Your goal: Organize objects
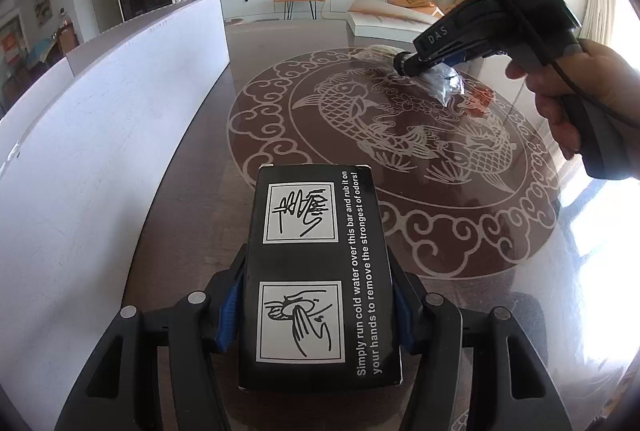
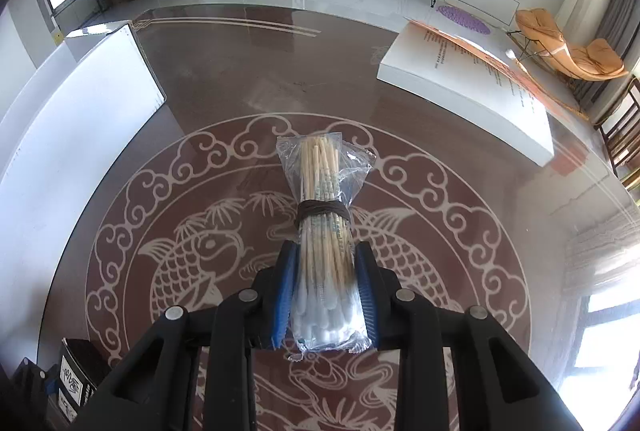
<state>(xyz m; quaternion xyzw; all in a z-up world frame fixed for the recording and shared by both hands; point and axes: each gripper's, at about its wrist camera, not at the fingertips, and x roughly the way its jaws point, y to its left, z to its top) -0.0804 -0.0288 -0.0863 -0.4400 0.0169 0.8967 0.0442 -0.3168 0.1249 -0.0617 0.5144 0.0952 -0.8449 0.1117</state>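
Step in hand, as judged: picking up the swab bag (image 2: 324, 191) with the right gripper (image 2: 326, 251), to be put away with the rest.

Right gripper clamped on the bag, blue pads pressed on both sides of the lower half, near the cotton tips. Bag pointing to twelve o'clock from the jaws, over the middle of the fish pattern on the table (image 2: 240, 91). Cannot tell whether lifted already or lying on the glass.

Left gripper (image 1: 320, 271) clamped on the black box (image 1: 316, 231), held at its lower half, the long side running to twelve o'clock. In the left wrist view, right gripper and hand (image 1: 568, 99) at about two o'clock, well apart from the black box.

For doing it well:
- Lift straight up first, slowly. Grip placed at one end, so the long free end likely to droop or swing; plastic likely slippery.
- Squeeze firmly but not harder than needed; thin sticks, easy to bend.
- Watch the dark band around the middle of the bundle: no pulling on the loose plastic above it.
- Choose the place before moving. Tall white box (image 2: 100, 79) at ten o'clock in the right wrist view, flat white box (image 2: 472, 91) at two o'clock; not clear from here which one is meant.
- Carry low over the table and leave room for the left gripper with its load, to avoid crossing paths.
- Lower until the bag rests, and only then open.
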